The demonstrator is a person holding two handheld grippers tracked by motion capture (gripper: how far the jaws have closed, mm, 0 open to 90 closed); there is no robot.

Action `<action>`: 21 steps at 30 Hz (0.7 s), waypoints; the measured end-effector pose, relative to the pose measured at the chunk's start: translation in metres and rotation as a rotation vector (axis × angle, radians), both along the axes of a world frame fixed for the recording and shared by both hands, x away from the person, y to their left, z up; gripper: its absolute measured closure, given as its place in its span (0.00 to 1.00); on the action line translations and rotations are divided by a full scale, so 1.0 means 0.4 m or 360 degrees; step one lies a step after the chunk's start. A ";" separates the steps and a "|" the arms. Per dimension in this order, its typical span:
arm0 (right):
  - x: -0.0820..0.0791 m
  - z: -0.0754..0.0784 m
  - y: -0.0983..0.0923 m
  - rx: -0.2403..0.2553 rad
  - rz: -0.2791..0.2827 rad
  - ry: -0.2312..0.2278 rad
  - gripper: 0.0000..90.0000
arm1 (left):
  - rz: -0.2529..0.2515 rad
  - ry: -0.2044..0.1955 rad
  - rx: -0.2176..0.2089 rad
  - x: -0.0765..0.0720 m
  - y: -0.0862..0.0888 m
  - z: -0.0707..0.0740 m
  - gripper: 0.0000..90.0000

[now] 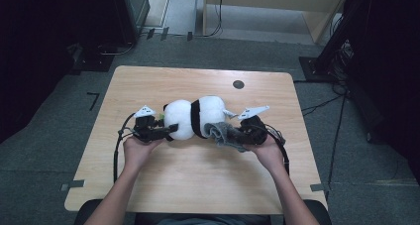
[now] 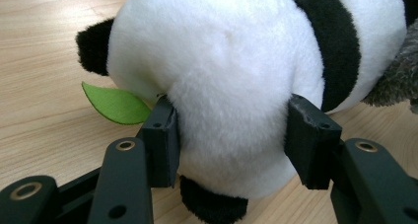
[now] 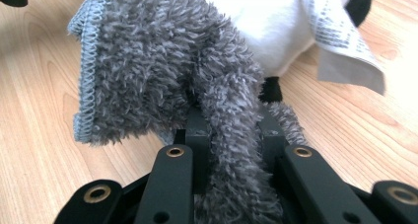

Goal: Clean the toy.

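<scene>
- Panda plush [image 1: 193,117] lies on its side at table [image 1: 148,185] centre, head toward nine o'clock.
- Left gripper [image 1: 161,131] clamps the head end, likely as an anchor.
- Right gripper [image 1: 236,135], at the plush's four o'clock, pinches a grey fuzzy cloth [image 3: 162,71] against the body; wiping or dressing, hard to tell.
- Green felt leaf [image 2: 116,104] beside the head.

A lab or recording room: a bare wooden table [image 1: 148,185] stands on grey carpet with tape marks [image 1: 93,100], dark equipment stands [image 1: 341,41] rise at far left and right, and cables [image 1: 322,105] trail across the floor at right.
</scene>
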State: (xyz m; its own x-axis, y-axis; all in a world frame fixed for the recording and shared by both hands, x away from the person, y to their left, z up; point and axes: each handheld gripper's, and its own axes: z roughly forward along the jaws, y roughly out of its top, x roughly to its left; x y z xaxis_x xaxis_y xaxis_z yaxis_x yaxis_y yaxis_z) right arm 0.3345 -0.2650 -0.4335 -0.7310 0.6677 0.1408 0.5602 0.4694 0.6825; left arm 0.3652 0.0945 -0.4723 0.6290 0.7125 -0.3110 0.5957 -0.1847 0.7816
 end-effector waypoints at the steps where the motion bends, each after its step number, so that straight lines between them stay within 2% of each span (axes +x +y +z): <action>1: 0.002 -0.001 -0.002 0.0009 -0.0002 0.0003 0.84 | 0.0000 0.0000 0.0001 0.000 0.000 0.000 0.50; 7: -0.007 0.004 0.010 -0.0005 0.0039 -0.0007 0.84 | 0.0000 0.0001 0.0004 0.000 0.001 -0.001 0.50; 10: -0.019 0.016 0.023 0.0016 0.0082 -0.0025 0.84 | 0.0005 0.0013 -0.0005 -0.001 0.001 0.000 0.50; 14: -0.035 0.031 0.078 0.0023 0.0191 -0.0046 0.84 | 0.0008 0.0012 0.0000 -0.003 -0.001 0.002 0.50; 21: -0.030 0.016 0.197 0.0022 0.0364 -0.0001 0.85 | 0.0009 0.0016 -0.0008 -0.004 -0.003 0.003 0.50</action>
State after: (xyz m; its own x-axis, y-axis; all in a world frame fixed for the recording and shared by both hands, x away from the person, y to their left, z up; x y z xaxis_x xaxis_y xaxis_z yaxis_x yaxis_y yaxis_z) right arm 0.3223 -0.1862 -0.4271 -0.8631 0.4828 0.1483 0.4400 0.5746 0.6901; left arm 0.3635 0.0933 -0.4710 0.6217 0.7144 -0.3210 0.6046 -0.1773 0.7765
